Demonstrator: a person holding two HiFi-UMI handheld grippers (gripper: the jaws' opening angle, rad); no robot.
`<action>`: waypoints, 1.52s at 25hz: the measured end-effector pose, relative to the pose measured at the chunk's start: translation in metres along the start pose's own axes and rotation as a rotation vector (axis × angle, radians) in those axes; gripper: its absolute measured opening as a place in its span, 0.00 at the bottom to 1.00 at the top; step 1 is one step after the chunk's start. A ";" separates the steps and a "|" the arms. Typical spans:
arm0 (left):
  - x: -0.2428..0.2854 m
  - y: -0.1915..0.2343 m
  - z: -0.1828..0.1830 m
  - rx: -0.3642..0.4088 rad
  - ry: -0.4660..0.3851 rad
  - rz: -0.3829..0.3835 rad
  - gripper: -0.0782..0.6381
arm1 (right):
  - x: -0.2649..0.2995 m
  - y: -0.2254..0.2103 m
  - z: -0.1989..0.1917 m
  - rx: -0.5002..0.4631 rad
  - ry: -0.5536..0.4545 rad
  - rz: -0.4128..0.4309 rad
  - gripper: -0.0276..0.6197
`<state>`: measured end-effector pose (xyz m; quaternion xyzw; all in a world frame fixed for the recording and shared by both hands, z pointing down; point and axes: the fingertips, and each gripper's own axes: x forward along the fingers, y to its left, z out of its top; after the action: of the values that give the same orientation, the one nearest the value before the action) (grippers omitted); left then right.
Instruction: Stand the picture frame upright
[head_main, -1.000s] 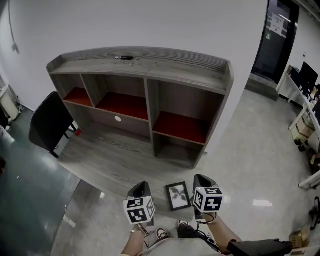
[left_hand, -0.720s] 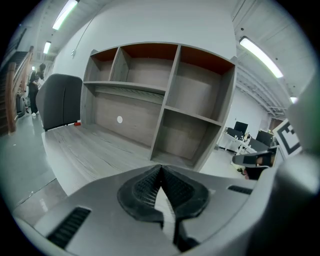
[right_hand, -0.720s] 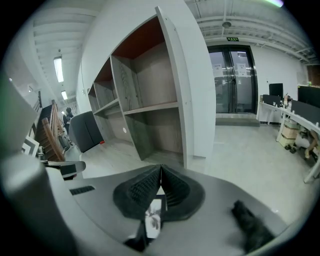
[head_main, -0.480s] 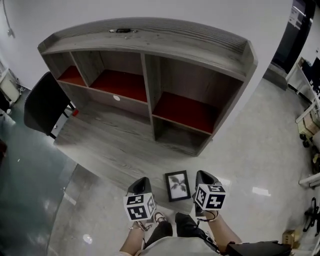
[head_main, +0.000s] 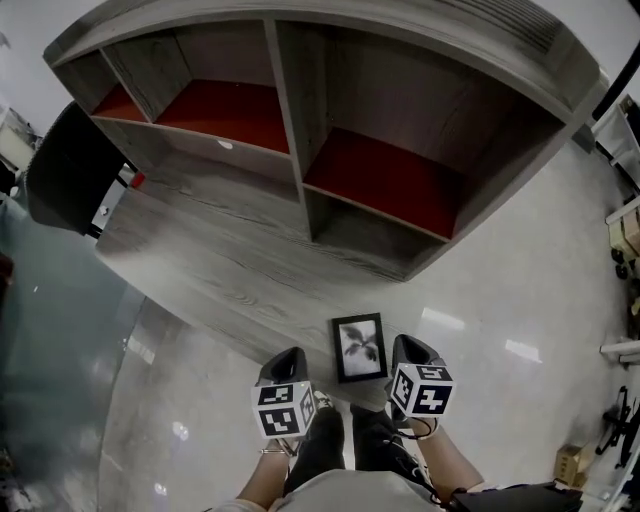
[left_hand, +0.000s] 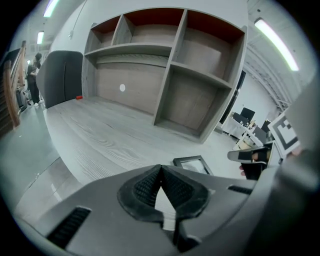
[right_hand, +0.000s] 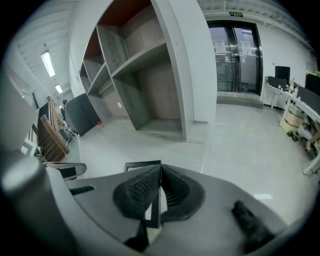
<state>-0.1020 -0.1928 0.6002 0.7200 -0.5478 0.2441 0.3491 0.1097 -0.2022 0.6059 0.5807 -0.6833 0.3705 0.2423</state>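
Fingers (left_hand: 144, 188) clenched empty, our left gripper (head_main: 291, 356) and right gripper (head_main: 404, 346) flank the flat-lying frame (head_main: 360, 347): likely light, stiff, fragile; we'd pinch its rim.

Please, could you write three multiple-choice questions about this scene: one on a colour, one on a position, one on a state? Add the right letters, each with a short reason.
1. What colour are the tops of the raised shelf boards inside the grey wooden shelf unit?
A. blue
B. red
C. yellow

2. Where is the black rectangular picture frame relative to the left gripper and the right gripper?
A. left of both
B. right of both
C. between them

3. How does the frame rest on the pale glossy floor?
A. flat, picture facing up
B. upright
C. leaning on the shelf unit

Answers:
1 B: the board tops show red in the head view.
2 C: one gripper is at each side of it.
3 A: its whole face is seen from above.
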 end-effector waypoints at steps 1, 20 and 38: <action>0.002 -0.001 -0.006 -0.002 0.012 -0.002 0.13 | 0.002 -0.001 -0.006 -0.003 0.014 0.000 0.09; 0.026 -0.003 -0.049 -0.019 0.074 0.000 0.13 | 0.024 0.004 -0.052 -0.046 0.094 0.038 0.09; 0.034 -0.005 -0.056 -0.051 0.068 0.030 0.13 | 0.035 0.013 -0.067 -0.077 0.158 0.123 0.10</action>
<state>-0.0862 -0.1699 0.6590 0.6940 -0.5524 0.2596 0.3819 0.0832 -0.1699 0.6702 0.4969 -0.7101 0.4029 0.2941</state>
